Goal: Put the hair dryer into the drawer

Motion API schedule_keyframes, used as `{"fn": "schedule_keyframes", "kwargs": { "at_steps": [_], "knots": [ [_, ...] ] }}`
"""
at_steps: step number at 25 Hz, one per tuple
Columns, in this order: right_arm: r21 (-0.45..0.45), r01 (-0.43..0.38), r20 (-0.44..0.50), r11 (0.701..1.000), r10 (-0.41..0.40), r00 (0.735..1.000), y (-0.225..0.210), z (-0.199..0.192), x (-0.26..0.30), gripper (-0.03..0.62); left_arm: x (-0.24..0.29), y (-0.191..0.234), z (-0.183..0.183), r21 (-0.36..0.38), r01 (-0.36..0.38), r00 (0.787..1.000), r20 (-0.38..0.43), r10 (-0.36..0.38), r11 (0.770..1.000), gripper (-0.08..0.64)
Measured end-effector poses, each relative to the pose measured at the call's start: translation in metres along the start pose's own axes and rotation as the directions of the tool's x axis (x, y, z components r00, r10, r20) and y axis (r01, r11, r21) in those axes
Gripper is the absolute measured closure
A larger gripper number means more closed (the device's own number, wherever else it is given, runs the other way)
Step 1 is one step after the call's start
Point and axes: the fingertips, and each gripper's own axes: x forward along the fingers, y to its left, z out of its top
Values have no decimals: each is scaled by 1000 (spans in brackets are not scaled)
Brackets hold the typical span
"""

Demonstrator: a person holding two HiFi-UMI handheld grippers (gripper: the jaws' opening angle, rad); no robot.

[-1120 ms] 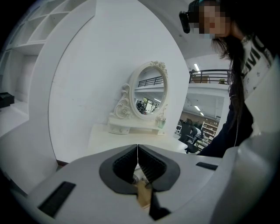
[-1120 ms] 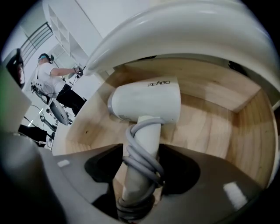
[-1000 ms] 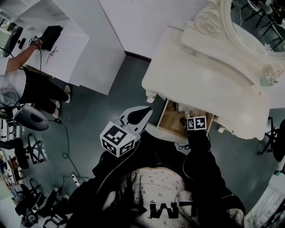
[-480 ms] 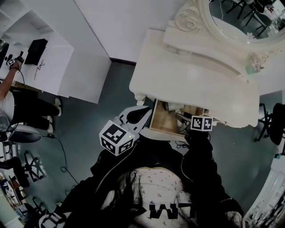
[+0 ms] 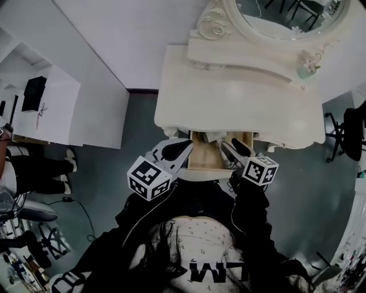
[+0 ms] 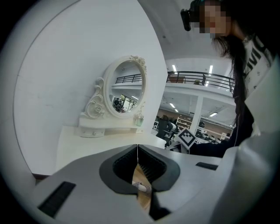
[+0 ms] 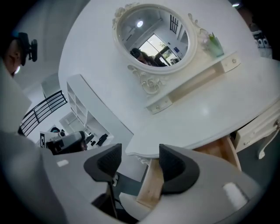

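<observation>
Bystander (image 5: 31, 171): seated at the far left edge of the head view, only legs and a forearm in frame.
Desk (image 5: 57, 109): white, beside the bystander, with a black box (image 5: 34, 93) on it.
Left gripper (image 5: 186, 143) (image 6: 138, 151): jaws closed tip to tip with nothing clamped. It hangs at the left front corner of the drawer, its marker cube (image 5: 150, 178) toward the wearer's chest. Through the hollow of its pads show the wood floor and a small white ribbed piece (image 6: 142, 188) lying on it.
Drawer (image 5: 207, 157) (image 7: 151, 188): pulled partly out from under the dressing table, wooden inside, between the two grippers.
Hair dryer: cannot be picked out for sure. A pale shape (image 5: 211, 136) lies at the drawer's back, half under the table edge, too small to identify.
Right gripper (image 5: 229, 144) (image 7: 140, 155): jaws wide apart and holding nothing, at the drawer's right front corner. The drawer's wooden side shows in the gap.
Dressing table (image 5: 229, 109) (image 7: 210, 113): white, its top bare in the middle.
Mirror (image 5: 286, 14) (image 6: 127, 89) (image 7: 153, 37): oval, in a carved white frame, at the table's back.
Green pot (image 5: 306, 68) (image 7: 214, 43): on the narrow shelf just right of the mirror.
Dark chair (image 5: 350, 126): on the floor right of the table.
</observation>
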Motion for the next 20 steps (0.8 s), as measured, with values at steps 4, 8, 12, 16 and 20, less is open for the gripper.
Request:
{"fn": "schedule_keyframes", "kwargs": {
  "at_steps": [4,8,12,16,20],
  "knots": [
    [5,15,116,1000,-16,993,23,12,-21,314,7,-9,-3,12,58,998,-18,-58,998,560],
    [-32,67,160,997,-61,985,36,10,-40,314,18,-18,-7,17,122,992,-38,-121,992,560],
    [-49,133,198,990,-121,973,40,3,-63,314,32,-36,-14,22,201,978,-58,-200,979,560],
    [-34,164,221,986,-153,963,40,-4,-80,316,43,-53,-20,27,254,965,-78,-252,967,560],
    [-30,187,212,982,-177,961,38,-15,-91,324,47,-66,-25,24,278,957,-92,-275,960,560]
  ]
}}
